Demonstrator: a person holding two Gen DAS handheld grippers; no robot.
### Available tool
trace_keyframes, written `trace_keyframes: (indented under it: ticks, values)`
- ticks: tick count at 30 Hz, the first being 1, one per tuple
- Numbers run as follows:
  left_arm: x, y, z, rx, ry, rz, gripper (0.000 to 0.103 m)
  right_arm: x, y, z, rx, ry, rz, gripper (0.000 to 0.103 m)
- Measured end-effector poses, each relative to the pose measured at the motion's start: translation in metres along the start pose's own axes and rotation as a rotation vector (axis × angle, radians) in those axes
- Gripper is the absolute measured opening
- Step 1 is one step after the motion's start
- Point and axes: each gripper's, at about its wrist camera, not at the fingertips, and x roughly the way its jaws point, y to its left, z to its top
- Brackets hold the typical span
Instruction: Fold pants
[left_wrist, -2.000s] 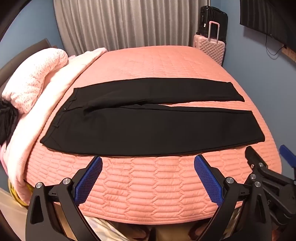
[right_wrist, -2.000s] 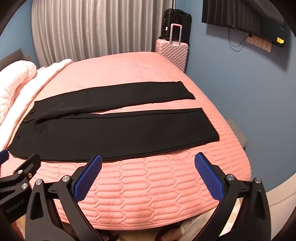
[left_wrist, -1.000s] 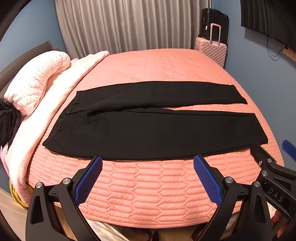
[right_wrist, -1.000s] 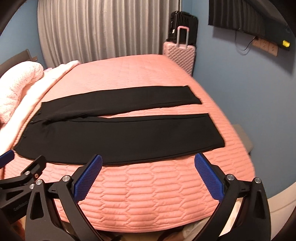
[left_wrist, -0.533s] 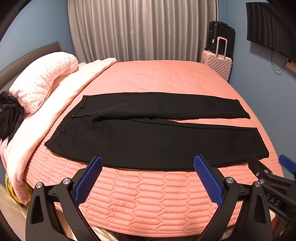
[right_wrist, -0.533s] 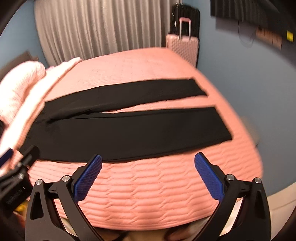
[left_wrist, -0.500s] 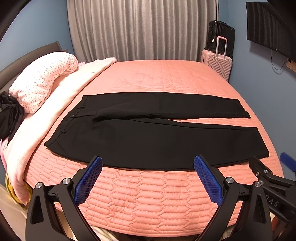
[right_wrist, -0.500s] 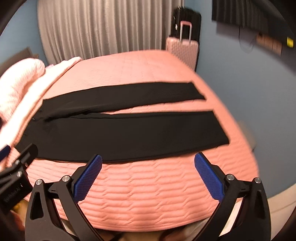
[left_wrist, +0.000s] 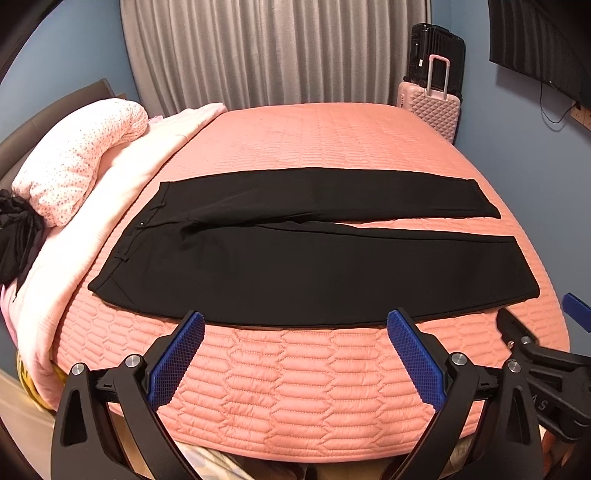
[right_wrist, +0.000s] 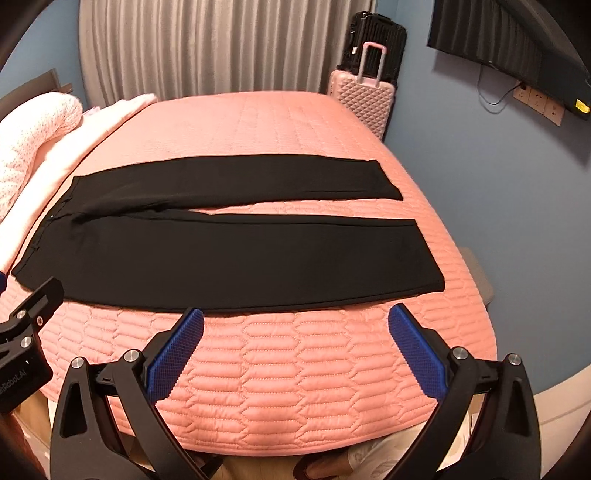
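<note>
black pants (left_wrist: 295, 266) flat on pink bed (left_wrist: 295, 387), my left gripper (left_wrist: 295, 325) and right gripper (right_wrist: 295, 325) spread wide, empty, near edge.

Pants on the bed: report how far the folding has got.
Done: only the laying out. The black pants lie flat across the pink quilt, waistband toward the pillows, both legs apart and unfolded. In hand: nothing. The left tool and right tool are both open, short of the pants' near edge, touching no fabric. Left: every fold, probably first one leg laid over the other.
</note>
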Motion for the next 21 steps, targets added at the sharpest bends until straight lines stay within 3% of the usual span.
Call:
trace_keyframes:
  ticks: [4,21]
  values:
    - [-0.0009,-0.0002,0.001,0.002,-0.003,0.005,0.098,-0.0039,0.0048,-0.0013,-0.001,-0.012,0.057,0.098]
    - [-0.0024,-0.0003,0.0024,0.012,-0.006,0.024,0.098,-0.005,-0.0037,-0.0025,0.092,-0.022,0.077,0.098]
